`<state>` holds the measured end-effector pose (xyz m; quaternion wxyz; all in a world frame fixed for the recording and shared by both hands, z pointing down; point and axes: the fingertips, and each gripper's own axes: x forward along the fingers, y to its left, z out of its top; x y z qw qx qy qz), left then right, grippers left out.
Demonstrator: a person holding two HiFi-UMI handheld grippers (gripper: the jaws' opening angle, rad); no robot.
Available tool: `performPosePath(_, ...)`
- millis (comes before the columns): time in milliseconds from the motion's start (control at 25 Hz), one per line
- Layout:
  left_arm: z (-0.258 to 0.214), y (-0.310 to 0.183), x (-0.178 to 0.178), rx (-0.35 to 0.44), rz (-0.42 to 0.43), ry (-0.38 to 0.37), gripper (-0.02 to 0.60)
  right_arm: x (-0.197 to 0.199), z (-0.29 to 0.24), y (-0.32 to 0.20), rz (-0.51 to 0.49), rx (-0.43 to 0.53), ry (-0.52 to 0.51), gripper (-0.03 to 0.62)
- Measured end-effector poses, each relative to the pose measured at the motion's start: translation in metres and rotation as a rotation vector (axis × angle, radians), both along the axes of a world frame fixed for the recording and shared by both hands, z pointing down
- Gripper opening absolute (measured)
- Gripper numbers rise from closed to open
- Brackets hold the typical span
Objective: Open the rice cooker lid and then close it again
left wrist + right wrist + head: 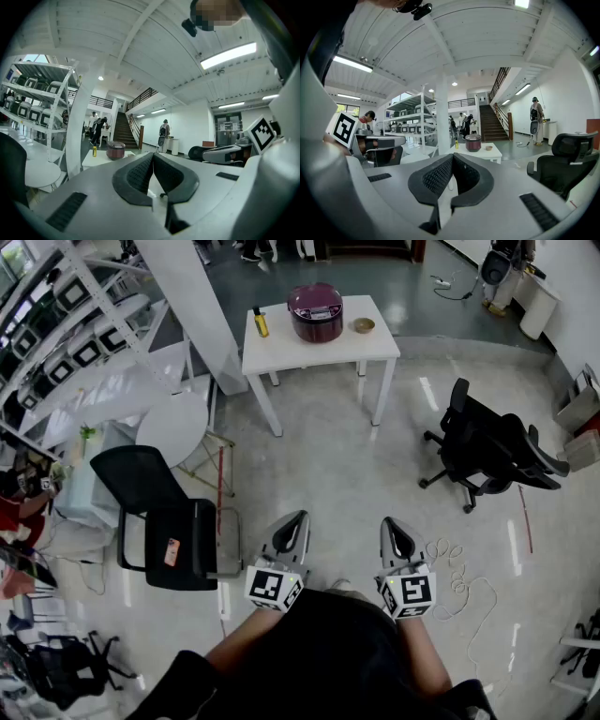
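A dark red rice cooker (315,312) with its lid down stands on a white table (375,345) far across the floor; it also shows small in the left gripper view (116,150) and the right gripper view (473,143). My left gripper (299,519) and right gripper (389,524) are held side by side close to my body, well short of the table. Both are shut with nothing between their jaws. In their own views the left gripper (153,156) and right gripper (453,156) show their tips pressed together.
On the table stand a yellow bottle (261,322) and a small bowl (364,325). A black office chair (497,452) stands at the right, a black mesh chair (164,521) and a round white table (172,428) at the left. White shelving (75,334) lines the left. A cable (464,587) lies on the floor.
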<state>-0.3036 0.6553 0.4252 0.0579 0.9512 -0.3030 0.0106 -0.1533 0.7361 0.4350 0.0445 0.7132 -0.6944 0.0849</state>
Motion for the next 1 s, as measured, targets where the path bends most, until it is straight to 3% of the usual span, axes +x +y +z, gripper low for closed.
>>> performPosePath(480,-0.002,0.003,0.006,-0.028,0.036,0.042,0.003,0.009,-0.011,-0.004,0.011,0.003,0.049,-0.002)
performPosePath(1000,0.001,0.001,-0.007,-0.037,0.014,0.054,0.009,0.007,-0.009,0.004,-0.013,0.004,-0.014,0.004)
